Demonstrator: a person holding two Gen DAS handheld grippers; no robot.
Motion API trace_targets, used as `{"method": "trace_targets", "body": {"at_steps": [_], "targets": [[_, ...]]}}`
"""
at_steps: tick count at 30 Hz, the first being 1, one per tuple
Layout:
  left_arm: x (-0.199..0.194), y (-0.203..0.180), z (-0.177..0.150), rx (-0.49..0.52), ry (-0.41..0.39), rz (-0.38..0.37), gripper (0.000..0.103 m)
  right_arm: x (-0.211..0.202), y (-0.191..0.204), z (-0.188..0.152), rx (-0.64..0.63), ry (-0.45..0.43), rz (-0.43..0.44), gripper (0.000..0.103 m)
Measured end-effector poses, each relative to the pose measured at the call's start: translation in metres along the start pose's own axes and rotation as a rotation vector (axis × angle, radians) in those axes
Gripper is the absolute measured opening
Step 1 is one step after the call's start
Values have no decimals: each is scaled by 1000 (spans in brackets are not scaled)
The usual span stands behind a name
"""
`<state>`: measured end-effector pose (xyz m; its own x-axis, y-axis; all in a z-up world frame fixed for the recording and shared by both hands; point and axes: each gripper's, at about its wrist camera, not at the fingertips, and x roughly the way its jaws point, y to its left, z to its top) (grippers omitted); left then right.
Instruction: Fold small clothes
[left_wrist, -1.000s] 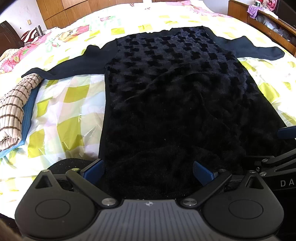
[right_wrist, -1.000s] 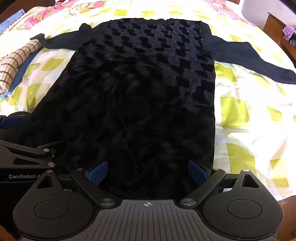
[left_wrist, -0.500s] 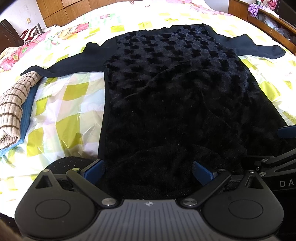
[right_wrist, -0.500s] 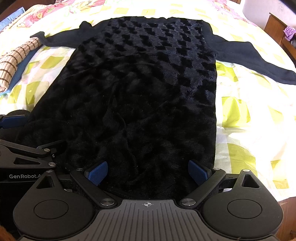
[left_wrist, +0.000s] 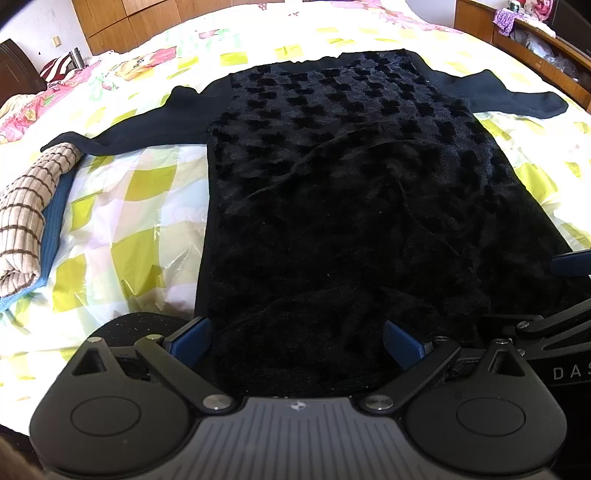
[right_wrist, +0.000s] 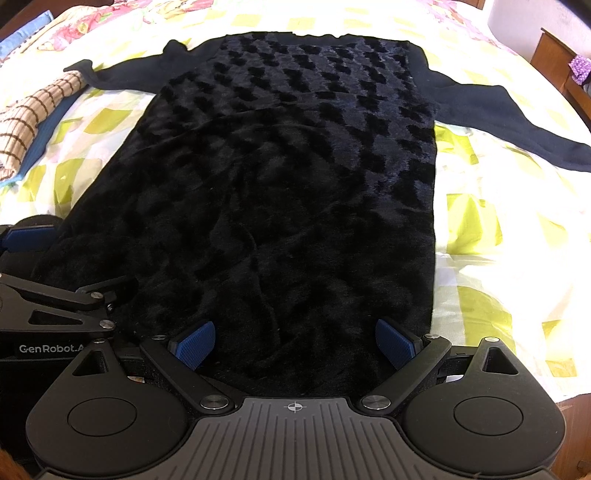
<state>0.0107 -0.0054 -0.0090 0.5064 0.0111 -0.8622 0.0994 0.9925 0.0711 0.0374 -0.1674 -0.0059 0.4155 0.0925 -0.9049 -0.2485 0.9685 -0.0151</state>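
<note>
Black long-sleeved top (left_wrist: 351, 192) spread flat on checked bedspread (left_wrist: 129, 206), sleeves outstretched, hem between spread-wide, empty fingers of left gripper (left_wrist: 295, 343) and right gripper (right_wrist: 295, 343); folded striped garment (left_wrist: 26, 206) lying left.

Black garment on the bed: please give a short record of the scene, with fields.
garment: black sweater, spread flat, both sleeves out sideways
surface: bedsheet, yellow-green checks
left gripper: jaws open, at the near hem
right gripper: jaws open, at the near hem
other item: folded striped cloth, left of the sweater
</note>
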Motion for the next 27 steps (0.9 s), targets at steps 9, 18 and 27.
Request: {"method": "trace_targets", "body": {"at_steps": [9, 18, 27], "targets": [[0, -1, -1, -1, 0, -2, 103, -3, -5, 1, 35, -15, 5, 95], [-1, 1, -2, -4, -2, -1, 103, -3, -4, 0, 29, -15, 2, 95], [-1, 1, -2, -5, -2, -1, 103, -3, -3, -1, 25, -14, 2, 95]]}}
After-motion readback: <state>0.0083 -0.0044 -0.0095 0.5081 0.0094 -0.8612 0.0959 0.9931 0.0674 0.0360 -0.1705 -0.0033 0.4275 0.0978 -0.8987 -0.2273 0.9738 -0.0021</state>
